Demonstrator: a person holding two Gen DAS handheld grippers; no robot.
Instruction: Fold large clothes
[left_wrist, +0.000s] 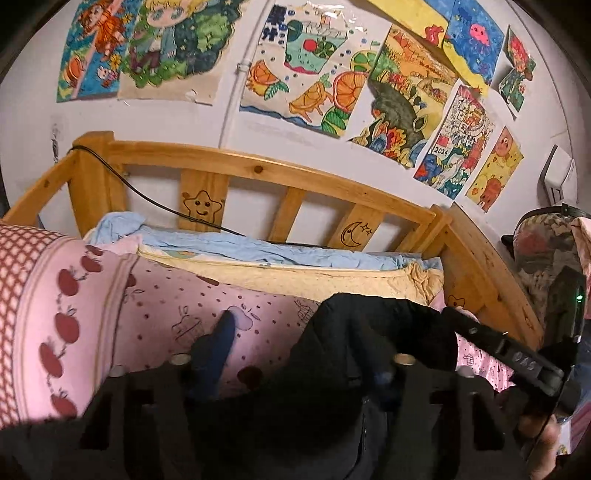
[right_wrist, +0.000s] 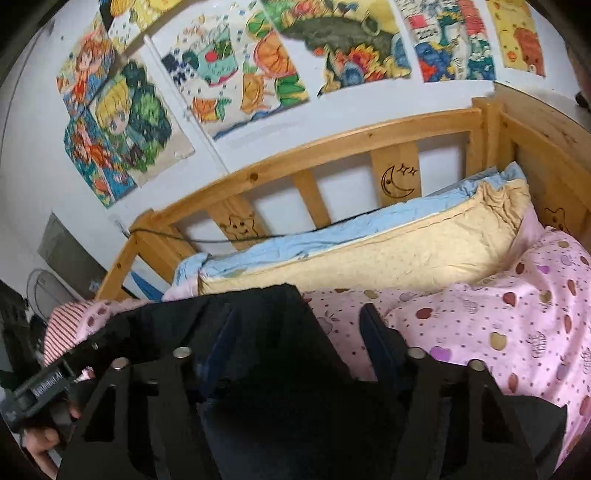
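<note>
A large black garment of thick dark fabric hangs bunched between two handheld grippers above the near edge of a bed covered by a pink sheet printed with apples and dots. The left gripper has one blue-padded finger showing bare against the pink sheet while the cloth covers the other; its jaws stand fairly wide, with the garment draped over the right-hand finger, and whether they pinch it cannot be told. The right gripper shows its jaws apart as well, black cloth heaped over the left finger and the right finger bare. In the right wrist view a hand grips the other tool's handle at the lower left. Behind the garment a long pale yellow pillow lies along the far edge of the bed, a light blue blanket tucked behind it. A pine bed rail with star and moon carvings carries a thin black cable. Bright children's drawings cover the white wall above
</note>
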